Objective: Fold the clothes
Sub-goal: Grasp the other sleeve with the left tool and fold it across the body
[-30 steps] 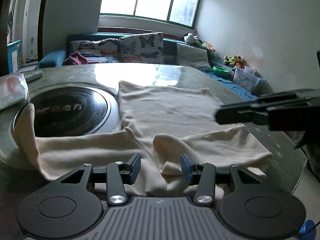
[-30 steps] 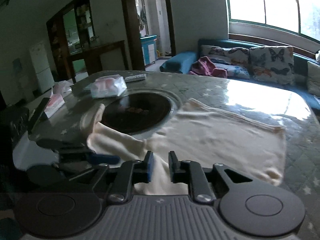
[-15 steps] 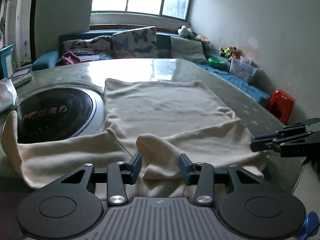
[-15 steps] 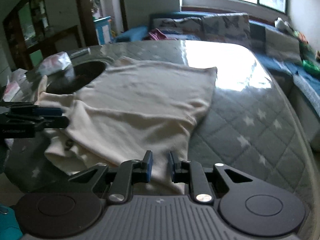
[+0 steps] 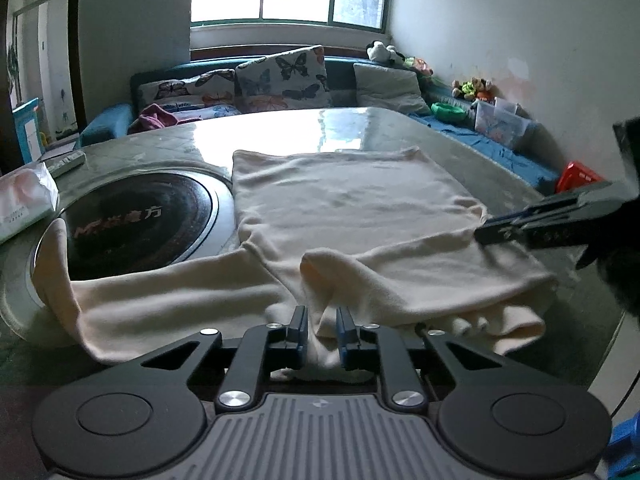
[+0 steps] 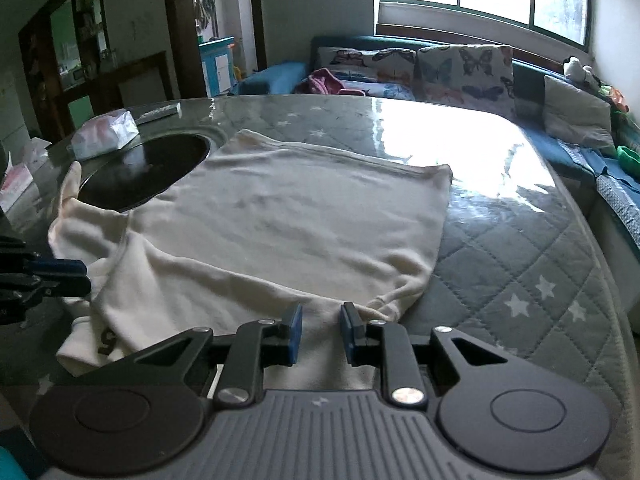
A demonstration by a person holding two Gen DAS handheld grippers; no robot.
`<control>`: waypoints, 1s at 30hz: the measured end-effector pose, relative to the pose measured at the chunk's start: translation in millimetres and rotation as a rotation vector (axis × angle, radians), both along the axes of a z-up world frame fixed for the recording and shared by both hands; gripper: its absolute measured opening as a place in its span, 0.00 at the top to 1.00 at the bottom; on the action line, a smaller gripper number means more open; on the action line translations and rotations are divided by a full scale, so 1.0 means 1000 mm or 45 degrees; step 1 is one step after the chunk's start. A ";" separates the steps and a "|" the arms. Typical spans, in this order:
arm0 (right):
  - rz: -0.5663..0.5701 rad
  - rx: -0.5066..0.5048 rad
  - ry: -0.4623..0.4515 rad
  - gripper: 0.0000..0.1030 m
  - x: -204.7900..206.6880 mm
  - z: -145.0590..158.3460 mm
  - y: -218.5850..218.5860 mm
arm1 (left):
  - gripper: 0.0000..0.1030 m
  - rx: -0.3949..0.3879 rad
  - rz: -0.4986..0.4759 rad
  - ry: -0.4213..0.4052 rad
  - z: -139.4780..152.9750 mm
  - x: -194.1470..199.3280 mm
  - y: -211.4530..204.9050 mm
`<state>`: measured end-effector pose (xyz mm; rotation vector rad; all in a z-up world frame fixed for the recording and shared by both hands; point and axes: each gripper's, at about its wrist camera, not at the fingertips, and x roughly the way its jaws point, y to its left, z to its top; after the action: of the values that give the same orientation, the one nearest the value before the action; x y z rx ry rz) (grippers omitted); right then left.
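Left gripper point(image 5: 322, 334) pinches a shirt point(image 5: 352, 216) fold at the table point(image 6: 500, 240) near edge; right gripper point(image 6: 320, 334) gapes over the hem (grab deep before lifting).

The left gripper point(image 5: 322, 334) sits low at the near edge of the counter, pointing across it, jaws narrowed to a small gap with cloth bunched between the blue pads point(image 5: 303, 330). The right gripper point(image 6: 320, 332) is also low at the near edge, toward the right corner, jaws slightly wider, cloth lying between them. Whether either set of pads truly pinches is unclear. Each gripper shows side-on in the other's view.
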<state>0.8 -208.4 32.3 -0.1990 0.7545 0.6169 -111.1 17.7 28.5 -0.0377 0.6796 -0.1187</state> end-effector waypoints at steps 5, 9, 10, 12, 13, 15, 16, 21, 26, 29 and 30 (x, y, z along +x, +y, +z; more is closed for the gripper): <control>0.122 0.007 -0.018 0.77 -0.010 0.006 0.023 | 0.84 -0.011 -0.031 0.021 -0.005 0.005 -0.001; 0.235 0.015 -0.012 0.76 -0.017 0.007 0.050 | 0.98 -0.019 -0.025 0.014 -0.006 0.001 0.003; 0.260 0.014 -0.013 0.76 -0.018 0.007 0.057 | 0.99 -0.025 -0.018 0.007 -0.005 -0.001 0.006; 0.310 0.012 -0.016 0.76 -0.021 0.007 0.070 | 1.00 -0.036 -0.007 -0.006 -0.003 -0.006 0.012; 0.335 0.011 -0.017 0.76 -0.022 0.006 0.078 | 1.00 -0.037 -0.001 -0.011 -0.002 -0.008 0.014; 0.376 -0.006 -0.024 0.76 -0.025 0.003 0.092 | 1.00 -0.043 0.013 -0.019 -0.001 -0.013 0.020; 0.395 -0.015 -0.026 0.76 -0.026 0.001 0.098 | 1.00 -0.049 0.023 -0.023 0.000 -0.016 0.023; 0.430 -0.047 -0.041 0.76 -0.032 -0.003 0.113 | 0.94 -0.061 0.021 -0.056 0.008 -0.016 0.031; 0.372 -0.023 -0.046 0.74 -0.026 0.008 0.102 | 0.79 -0.036 -0.079 -0.068 0.009 -0.001 0.013; 0.366 -0.030 -0.053 0.70 -0.026 0.010 0.096 | 0.79 -0.021 -0.112 -0.029 0.002 0.007 0.005; 0.365 -0.033 -0.054 0.70 -0.026 0.010 0.094 | 0.79 -0.017 -0.116 -0.016 -0.001 0.008 0.002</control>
<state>-25.5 -114.3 42.2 -0.3469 0.6984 0.8724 -102.9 19.7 27.6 -0.0186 0.6678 -0.2109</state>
